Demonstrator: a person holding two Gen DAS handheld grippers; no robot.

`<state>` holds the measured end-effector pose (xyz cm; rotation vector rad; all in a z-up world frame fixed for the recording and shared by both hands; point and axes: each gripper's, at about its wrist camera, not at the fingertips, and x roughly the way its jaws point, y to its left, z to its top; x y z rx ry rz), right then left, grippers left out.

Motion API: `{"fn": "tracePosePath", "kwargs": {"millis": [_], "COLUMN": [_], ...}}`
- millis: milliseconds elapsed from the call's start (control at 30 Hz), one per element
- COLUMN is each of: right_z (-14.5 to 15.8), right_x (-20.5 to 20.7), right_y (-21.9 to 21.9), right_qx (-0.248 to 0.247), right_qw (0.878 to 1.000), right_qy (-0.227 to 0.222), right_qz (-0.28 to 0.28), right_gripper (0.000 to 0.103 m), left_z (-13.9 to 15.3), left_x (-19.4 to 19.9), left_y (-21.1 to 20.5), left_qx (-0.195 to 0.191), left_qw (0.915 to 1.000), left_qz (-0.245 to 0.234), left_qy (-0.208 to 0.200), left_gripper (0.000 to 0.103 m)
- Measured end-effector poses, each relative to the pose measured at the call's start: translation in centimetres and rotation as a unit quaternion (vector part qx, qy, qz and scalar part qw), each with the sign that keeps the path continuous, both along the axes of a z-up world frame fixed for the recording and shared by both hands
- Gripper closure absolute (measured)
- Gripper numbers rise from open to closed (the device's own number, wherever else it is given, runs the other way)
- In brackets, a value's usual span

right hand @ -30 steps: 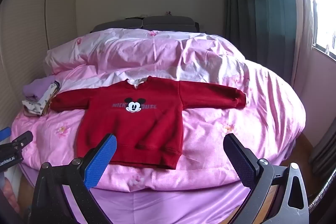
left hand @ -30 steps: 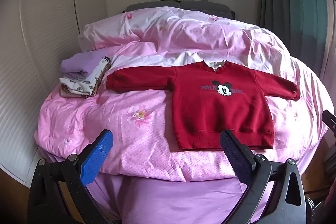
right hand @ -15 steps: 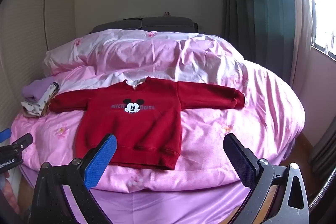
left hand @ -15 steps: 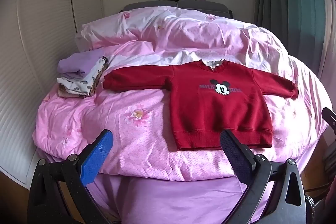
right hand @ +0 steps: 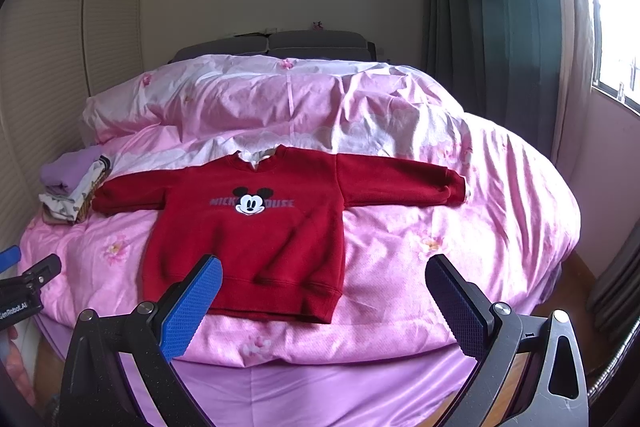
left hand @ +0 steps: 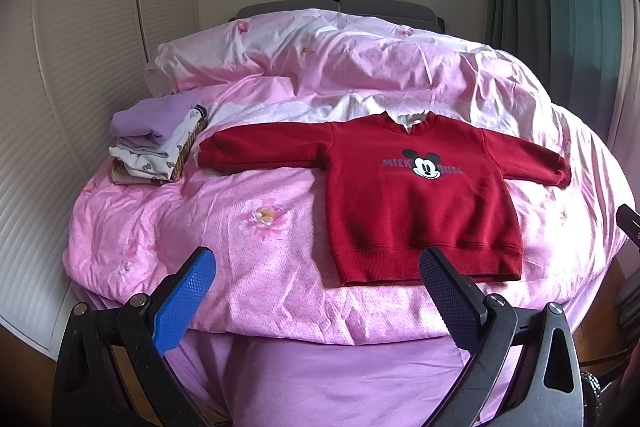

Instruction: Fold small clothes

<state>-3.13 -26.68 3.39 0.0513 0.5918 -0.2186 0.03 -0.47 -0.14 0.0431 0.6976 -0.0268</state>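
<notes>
Left tool (left hand: 316,291): jaws spread wide, holding nothing, poised above the near edge of the bed (left hand: 280,307). Right tool (right hand: 324,291): likewise spread wide and empty, above the same edge; part of the left tool's body shows at the left border of the right wrist view.

Red sweatshirt (left hand: 412,195): lies flat, front up, on the pink floral duvet (left hand: 224,239), clear of both tools. Fabric is deep red with ribbed hem and cuffs; a cartoon mouse face with grey lettering sits on the chest. A pale lining shows at the collar.

Orientation: collar points toward the headboard (right hand: 280,43), hem toward the tools. Both sleeves extend straight out, so the long axis runs across the bed, left to right.

Stack of folded clothes (left hand: 156,147): just beside the left cuff, a lilac item on top.
</notes>
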Motion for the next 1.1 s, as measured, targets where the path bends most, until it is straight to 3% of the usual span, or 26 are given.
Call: {"fn": "tracePosePath", "kwargs": {"millis": [1100], "right_z": [0.01], "right_x": [0.08], "right_y": [-0.03], "right_qx": [0.000], "right_qw": [1.000], "right_qy": [0.001], "right_qz": [-0.001], "right_gripper": [0.001], "left_z": [-0.05], "left_x": [0.11], "left_y": [0.16], "left_qx": [0.001], "left_qw": [1.0000], "left_qz": [0.000], "left_qy": [0.001], "left_gripper": [0.000]}}
